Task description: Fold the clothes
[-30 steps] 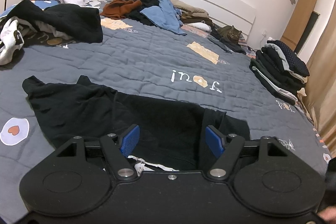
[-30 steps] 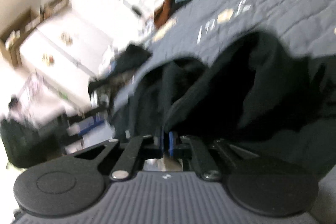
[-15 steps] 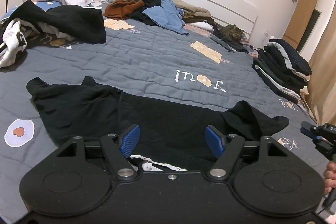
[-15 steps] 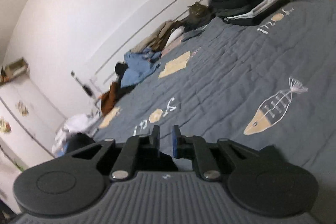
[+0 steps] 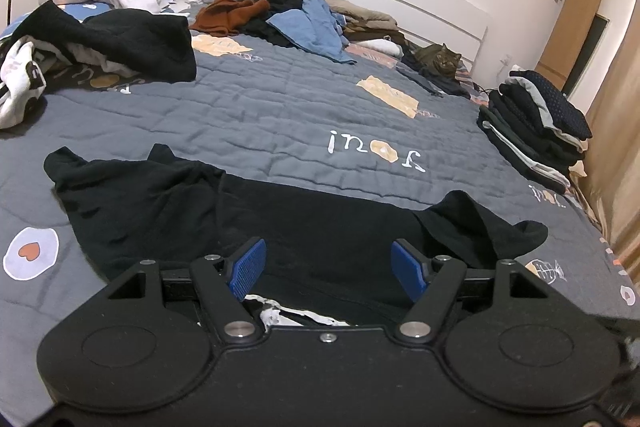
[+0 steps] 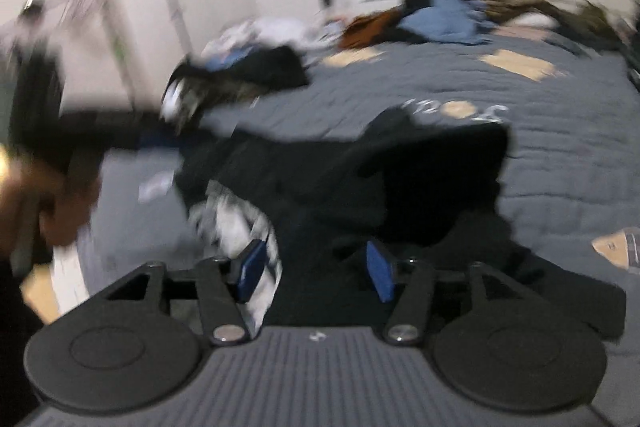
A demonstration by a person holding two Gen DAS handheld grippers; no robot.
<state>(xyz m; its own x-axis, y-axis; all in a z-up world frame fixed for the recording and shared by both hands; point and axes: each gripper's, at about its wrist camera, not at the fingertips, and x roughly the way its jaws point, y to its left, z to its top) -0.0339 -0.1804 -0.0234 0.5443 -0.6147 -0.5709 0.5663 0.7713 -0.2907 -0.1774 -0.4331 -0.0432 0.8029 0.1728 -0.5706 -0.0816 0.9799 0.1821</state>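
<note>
A black garment [image 5: 304,223] lies spread across the near part of the grey quilted bed, with a sleeve at the left and a bunched sleeve at the right [image 5: 480,227]. A white inner label or print shows at its near edge. My left gripper [image 5: 326,269] is open and empty, hovering over the garment's near edge. The right wrist view is blurred by motion. It shows the same black garment [image 6: 360,179] with a white patch, and my right gripper [image 6: 314,269] open above it, holding nothing.
A stack of folded dark clothes [image 5: 536,131] sits at the bed's right edge. Piles of unfolded clothes [image 5: 296,15] lie at the headboard and at the left [image 5: 100,43]. A tabby cat [image 5: 438,57] rests near the headboard.
The right gripper let go of the black garment, opened, and swung back to face it. The garment's right sleeve now lies on the bed. The left gripper barely moved.
</note>
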